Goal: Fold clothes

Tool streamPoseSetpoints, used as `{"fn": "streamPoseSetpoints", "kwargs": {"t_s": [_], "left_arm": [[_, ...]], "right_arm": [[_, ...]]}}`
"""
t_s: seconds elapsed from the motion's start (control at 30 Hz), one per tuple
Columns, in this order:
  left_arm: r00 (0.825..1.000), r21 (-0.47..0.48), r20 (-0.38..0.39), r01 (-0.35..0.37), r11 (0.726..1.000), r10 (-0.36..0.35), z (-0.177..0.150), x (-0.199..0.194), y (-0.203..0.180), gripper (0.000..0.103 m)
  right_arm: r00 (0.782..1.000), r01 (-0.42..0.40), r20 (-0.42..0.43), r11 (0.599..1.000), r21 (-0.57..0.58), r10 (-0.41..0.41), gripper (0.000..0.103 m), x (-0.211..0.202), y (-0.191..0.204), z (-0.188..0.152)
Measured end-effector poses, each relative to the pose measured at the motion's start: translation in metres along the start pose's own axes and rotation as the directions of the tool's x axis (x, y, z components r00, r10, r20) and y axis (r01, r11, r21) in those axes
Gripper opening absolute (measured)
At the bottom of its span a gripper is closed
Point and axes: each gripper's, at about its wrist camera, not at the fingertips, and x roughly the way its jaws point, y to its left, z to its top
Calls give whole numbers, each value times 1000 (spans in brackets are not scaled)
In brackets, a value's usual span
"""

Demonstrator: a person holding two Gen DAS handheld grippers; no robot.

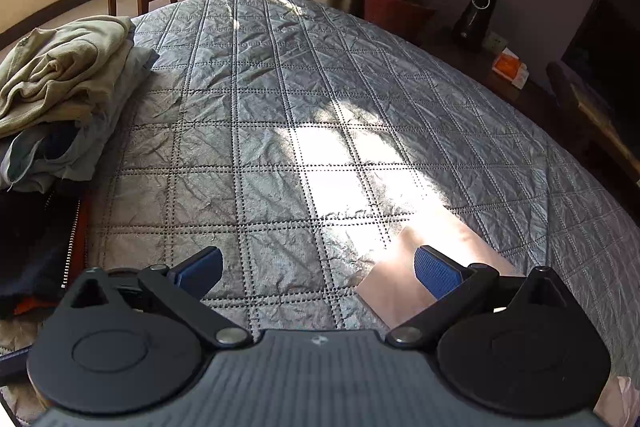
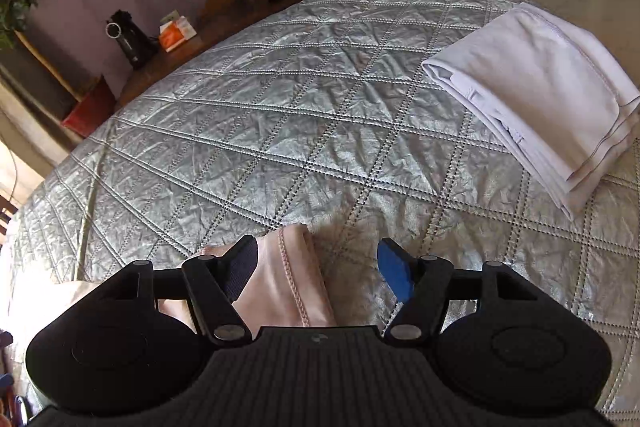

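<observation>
Silver quilted bedspread [image 1: 280, 115] is seen spread under both grippers, crinkled, stitched in a grid, with a bright sun patch ahead of the left gripper [image 1: 320, 267]. Its jaws are held wide apart, nothing between them; bare quilt is seen in the gap. A pink garment [image 1: 404, 283] is laid flat on the quilt just under and beyond the right-hand blue pad [image 1: 436, 271], a squared corner pointing inward toward the gap; whether the pad touches the cloth cannot be told. Far ahead and to the left of this gripper, a pile of unfolded clothes [image 1: 60, 87] is heaped at the bed's edge, beige on top, pale blue beneath, with dark fabric and a zip lower down. The right gripper [image 2: 320, 267] is also pointed down at the bed, jaws parted. The same pink cloth [image 2: 280, 279], with a stitched hem, is seen lying beside the left-hand dark pad [image 2: 240, 267] and reaching partway into the gap; the blue pad [image 2: 396, 271] stands clear of it over bare quilt. No pinch on the cloth is seen. Ahead and to the right, well apart, a folded white garment [image 2: 540, 99] is placed neatly on the quilt.
</observation>
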Motion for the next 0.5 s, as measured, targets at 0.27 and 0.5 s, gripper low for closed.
{"fn": "streamPoseSetpoints", "kwargs": {"t_s": [0.27, 0.5], "left_arm": [[1000, 46, -29, 1, 999, 0, 2, 12, -7, 102], [997, 76, -69, -12, 997, 17, 4, 31, -16, 102]], "right_arm": [[997, -51, 53, 994, -99, 57, 11, -2, 20, 3], [969, 86, 245, 981, -173, -42, 10, -13, 29, 2]]}}
